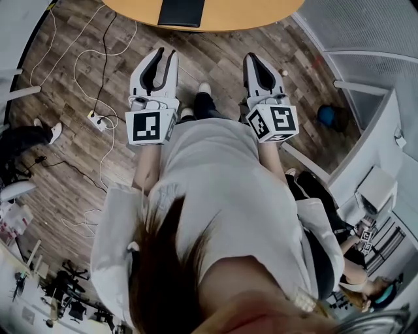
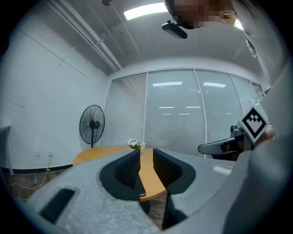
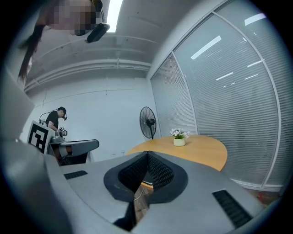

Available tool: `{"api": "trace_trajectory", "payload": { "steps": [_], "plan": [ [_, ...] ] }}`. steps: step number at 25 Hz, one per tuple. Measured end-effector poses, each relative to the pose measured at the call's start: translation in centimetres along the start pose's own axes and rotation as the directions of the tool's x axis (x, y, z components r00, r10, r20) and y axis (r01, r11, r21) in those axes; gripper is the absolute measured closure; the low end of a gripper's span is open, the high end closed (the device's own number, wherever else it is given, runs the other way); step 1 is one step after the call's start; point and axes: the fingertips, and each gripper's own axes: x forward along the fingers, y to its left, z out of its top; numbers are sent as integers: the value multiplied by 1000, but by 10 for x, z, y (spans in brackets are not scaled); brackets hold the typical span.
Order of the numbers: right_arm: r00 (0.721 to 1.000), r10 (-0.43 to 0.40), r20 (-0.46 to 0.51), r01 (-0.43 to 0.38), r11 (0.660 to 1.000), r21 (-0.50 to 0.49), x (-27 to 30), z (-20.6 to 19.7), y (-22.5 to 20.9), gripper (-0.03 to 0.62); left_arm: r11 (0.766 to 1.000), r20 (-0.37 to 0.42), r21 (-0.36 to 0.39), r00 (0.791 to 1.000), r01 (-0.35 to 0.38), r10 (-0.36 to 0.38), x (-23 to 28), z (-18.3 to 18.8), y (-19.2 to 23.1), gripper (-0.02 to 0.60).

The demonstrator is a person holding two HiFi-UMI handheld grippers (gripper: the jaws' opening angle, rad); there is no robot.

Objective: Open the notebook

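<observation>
A dark closed notebook (image 1: 181, 12) lies flat at the near edge of the round wooden table (image 1: 261, 16), at the top of the head view. Both grippers are held out level above the floor, short of the table. My left gripper (image 1: 163, 55) is open, its jaws a narrow gap apart with nothing between them; in the left gripper view the table (image 2: 91, 155) shows through that gap of the left gripper (image 2: 145, 169). My right gripper (image 1: 251, 60) is shut and empty, its tips meeting in the right gripper view (image 3: 147, 154).
A small pot of white flowers (image 3: 179, 137) stands on the table. A standing fan (image 2: 92, 123) is behind the table, by the blinds. White cables (image 1: 98, 65) and a power strip (image 1: 98, 120) lie on the wooden floor at left. Another person (image 3: 57, 119) stands far off.
</observation>
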Motion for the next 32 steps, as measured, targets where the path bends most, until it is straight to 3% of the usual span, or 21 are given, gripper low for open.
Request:
{"api": "trace_trajectory", "payload": {
  "steps": [6,18,25,32],
  "plan": [
    [998,55,17,-54,999,-5,34,13,-26,592,999,34,23,999,-37,36,42,8,1,483],
    [998,66,23,-67,998,6,68,21,-61,592,998,38,38,998,-54,52,88,13,6,486],
    [999,34,7,-34,999,14,94,21,-64,592,998,26,25,998,-54,53,105,7,39,489],
    [1000,-6,-4,7,1000,21,142,26,-57,592,1000,14,23,1000,10,-11,141,7,81,489]
  ]
}}
